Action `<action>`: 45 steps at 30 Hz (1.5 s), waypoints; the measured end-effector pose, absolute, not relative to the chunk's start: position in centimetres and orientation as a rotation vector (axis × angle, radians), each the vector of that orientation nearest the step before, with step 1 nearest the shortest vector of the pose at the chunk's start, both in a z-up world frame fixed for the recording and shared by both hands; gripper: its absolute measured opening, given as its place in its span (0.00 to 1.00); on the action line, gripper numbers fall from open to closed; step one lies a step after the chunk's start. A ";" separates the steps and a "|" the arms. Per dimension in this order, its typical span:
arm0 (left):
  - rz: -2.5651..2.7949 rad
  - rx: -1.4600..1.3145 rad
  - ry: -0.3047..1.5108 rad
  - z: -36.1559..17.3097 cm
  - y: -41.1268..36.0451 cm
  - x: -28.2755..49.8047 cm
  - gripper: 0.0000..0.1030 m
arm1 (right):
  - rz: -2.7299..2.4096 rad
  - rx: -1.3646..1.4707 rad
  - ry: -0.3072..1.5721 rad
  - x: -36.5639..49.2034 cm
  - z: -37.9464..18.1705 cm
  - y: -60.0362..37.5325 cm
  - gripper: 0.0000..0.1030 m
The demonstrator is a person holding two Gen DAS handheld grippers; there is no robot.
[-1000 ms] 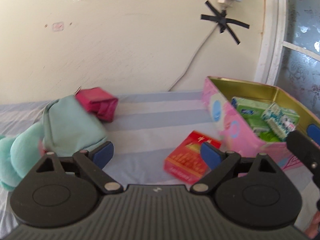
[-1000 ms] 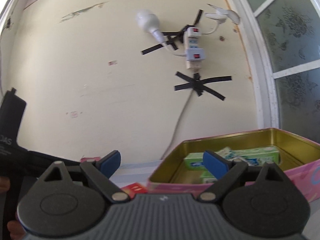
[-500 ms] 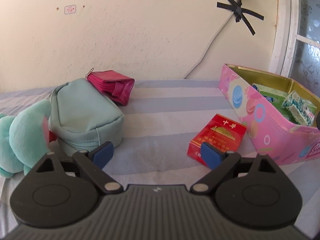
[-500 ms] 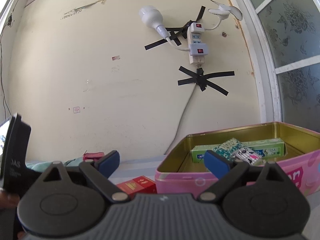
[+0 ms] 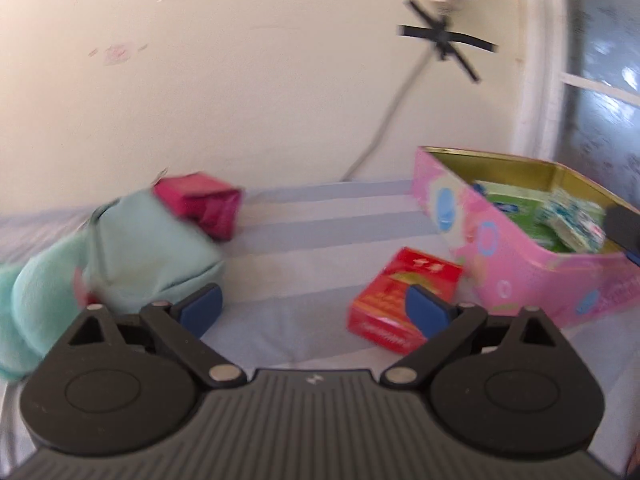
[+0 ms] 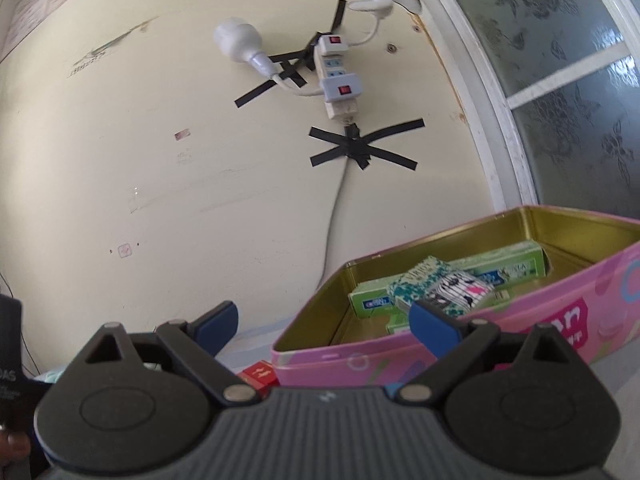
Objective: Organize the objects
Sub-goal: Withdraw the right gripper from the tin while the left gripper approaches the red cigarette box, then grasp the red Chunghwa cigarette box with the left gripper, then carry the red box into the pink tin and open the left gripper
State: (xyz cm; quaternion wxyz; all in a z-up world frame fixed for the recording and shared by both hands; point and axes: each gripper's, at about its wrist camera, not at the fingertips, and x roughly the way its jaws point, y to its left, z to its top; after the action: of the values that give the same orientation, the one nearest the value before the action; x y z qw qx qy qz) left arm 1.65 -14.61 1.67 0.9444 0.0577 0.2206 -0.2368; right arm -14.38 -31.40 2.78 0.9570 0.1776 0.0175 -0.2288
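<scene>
Both the left claw (image 5: 312, 308) and right claw (image 6: 324, 322) gape wide, empty. A glossy red cardboard box (image 5: 400, 300) lies left of the pink, gold-lined metal tin (image 5: 500, 264); a soft mint fabric pouch (image 5: 148, 252) slumps far left.

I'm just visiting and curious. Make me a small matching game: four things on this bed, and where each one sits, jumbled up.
Things:
1. red box
2. magenta wallet
3. green boxes
4. teal pouch

Places:
A. inside the pink tin
B. on the sheet just left of the tin
C. beside the plush toy
D. leaning on the pouch, nearest the wall

Pairs: 1-B, 2-D, 3-A, 4-C
</scene>
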 end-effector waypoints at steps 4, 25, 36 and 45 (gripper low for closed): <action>-0.530 0.190 0.443 1.4 -16.7 1.5 1.00 | -0.459 0.362 0.034 -14.4 2.7 -31.4 0.95; -0.735 0.390 0.527 0.5 -8.0 -1.8 0.76 | -0.384 0.255 -0.031 -15.1 3.2 -29.4 0.96; -0.703 -0.290 0.708 2.0 3.4 -0.4 0.80 | 0.031 0.114 0.340 -8.5 3.0 -24.5 0.75; -0.702 -0.413 0.833 0.3 -1.7 1.0 0.59 | 0.180 0.140 0.560 -5.1 1.2 -23.6 0.63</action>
State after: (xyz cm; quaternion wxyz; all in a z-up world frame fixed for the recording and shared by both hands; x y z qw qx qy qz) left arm 1.00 -1.73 0.32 0.8351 -0.1952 0.3933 -0.3314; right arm -5.08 -23.63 1.22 0.9546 0.0688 0.2759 0.0885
